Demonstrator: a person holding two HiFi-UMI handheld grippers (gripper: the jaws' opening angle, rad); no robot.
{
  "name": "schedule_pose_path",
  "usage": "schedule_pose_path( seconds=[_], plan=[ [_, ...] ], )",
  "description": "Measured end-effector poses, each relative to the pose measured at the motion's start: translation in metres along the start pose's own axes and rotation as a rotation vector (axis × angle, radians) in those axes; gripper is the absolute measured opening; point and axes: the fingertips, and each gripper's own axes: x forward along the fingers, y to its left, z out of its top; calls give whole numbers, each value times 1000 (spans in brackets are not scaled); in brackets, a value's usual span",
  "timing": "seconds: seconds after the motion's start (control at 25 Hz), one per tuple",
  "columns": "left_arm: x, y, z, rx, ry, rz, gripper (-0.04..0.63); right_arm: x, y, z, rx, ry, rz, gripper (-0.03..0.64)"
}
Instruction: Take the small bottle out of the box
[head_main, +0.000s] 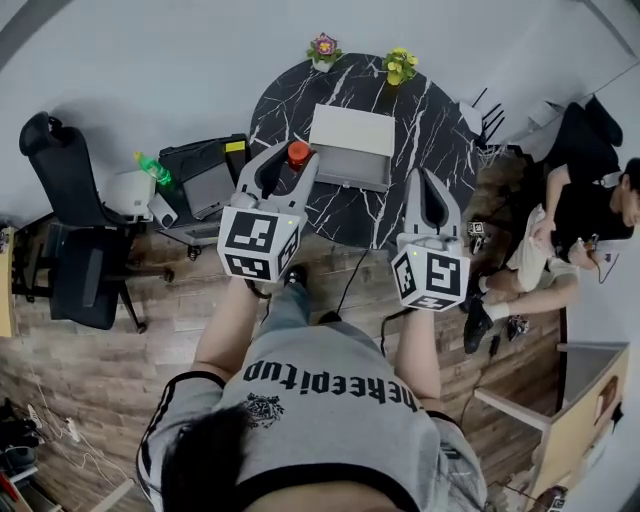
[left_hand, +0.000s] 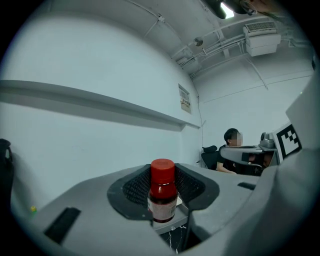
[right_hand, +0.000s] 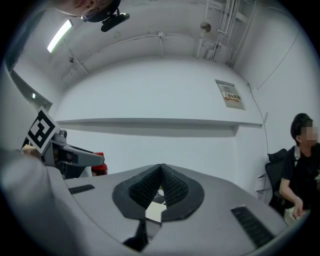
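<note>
— Where was the bottle at that moment?

— The small red-capped bottle (left_hand: 162, 192), with dark red contents and a pale label, stood upright between the pads of the left gripper (head_main: 289, 160). That gripper was clamped on the bottle's body below the cap.

— So it was out of the box?

— In the head view, yes. The cap showed just beside the left edge of the flat pale-grey rectangular box (head_main: 350, 135), not over its inside. The box lay near the middle of the round black marble-patterned table (head_main: 430, 110). In the left gripper view a strip of grey box edge and a bit of veined table showed under the bottle. Whether its base touched anything I could not tell.

— And the other gripper?

— The right gripper (head_main: 427, 182) hovered over the near right part of the table, beside the box's right corner and well apart from the bottle. Its ribbed black pads (right_hand: 175, 187) met at the tips, with nothing between them.

— Anything else on the table?

— Two small potted plants at the far edge: one with pink-purple flowers (head_main: 323, 48), one with yellow flowers (head_main: 400, 65).

— And around it?

— A black office chair (head_main: 65, 190) stood to the left on the wooden plank floor (head_main: 150, 330). A green plastic bottle (head_main: 153, 168) sat on a cluttered stand next to it. A seated person in black (head_main: 585, 215) was to the right of the table.
</note>
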Motion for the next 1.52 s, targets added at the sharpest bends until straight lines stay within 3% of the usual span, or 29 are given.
schedule_pose_path(
  seconds=[0.96,1.52],
  plan=[
    [-44,-49,20,13,-98,15,140,-62,-14,20,-20,-59,-18,0],
    [-44,-66,22,10,-109,3,140,-76,-27,22,-25,-63,-42,-1]
  ],
)
